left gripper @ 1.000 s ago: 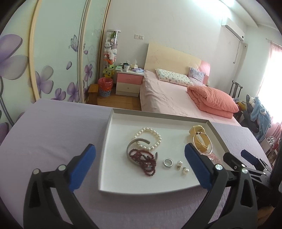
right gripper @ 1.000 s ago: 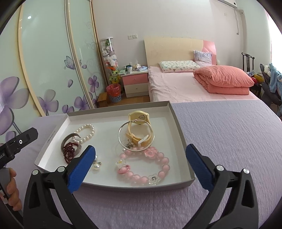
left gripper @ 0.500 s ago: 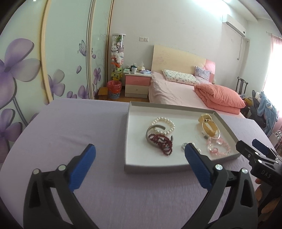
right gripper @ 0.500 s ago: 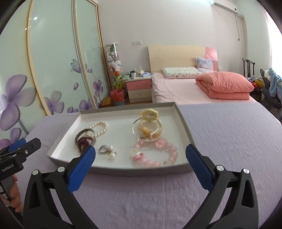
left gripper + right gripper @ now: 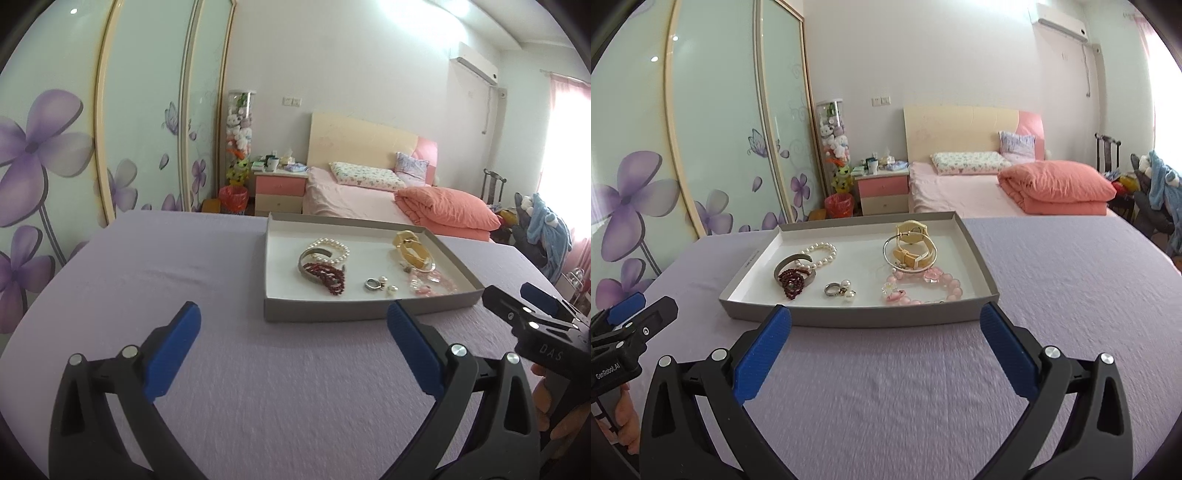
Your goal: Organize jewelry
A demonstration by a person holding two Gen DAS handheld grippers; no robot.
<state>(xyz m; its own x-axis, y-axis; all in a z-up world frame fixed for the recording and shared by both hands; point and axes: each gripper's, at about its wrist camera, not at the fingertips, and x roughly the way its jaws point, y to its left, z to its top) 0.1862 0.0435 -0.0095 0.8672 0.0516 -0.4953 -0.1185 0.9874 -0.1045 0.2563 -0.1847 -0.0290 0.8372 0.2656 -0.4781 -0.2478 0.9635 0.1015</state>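
Note:
A shallow grey tray (image 5: 871, 320) with a white floor sits on a purple cloth and also shows in the left wrist view (image 5: 325, 314). In it lie a pearl bracelet (image 5: 823, 254), a dark red bead strand (image 5: 792, 282) on a grey bangle, a silver ring (image 5: 833, 290), pearl earrings (image 5: 848, 293), a yellow watch (image 5: 912, 240) in a silver bangle and a pink bead bracelet (image 5: 938, 286). My left gripper (image 5: 293, 347) is open and empty, short of the tray's near left corner. My right gripper (image 5: 886, 347) is open and empty, just before the tray's near wall.
The purple cloth (image 5: 147, 280) spreads wide to the left of the tray and the same cloth (image 5: 1071, 280) to its right. Beyond the table stand a pink bed (image 5: 997, 184), a nightstand (image 5: 882, 188) and sliding doors with purple flowers (image 5: 646, 192).
Both grippers have drawn back from over the tray toward the near side of the table. The tray now lies ahead of the fingertips. The jewelry has not moved.

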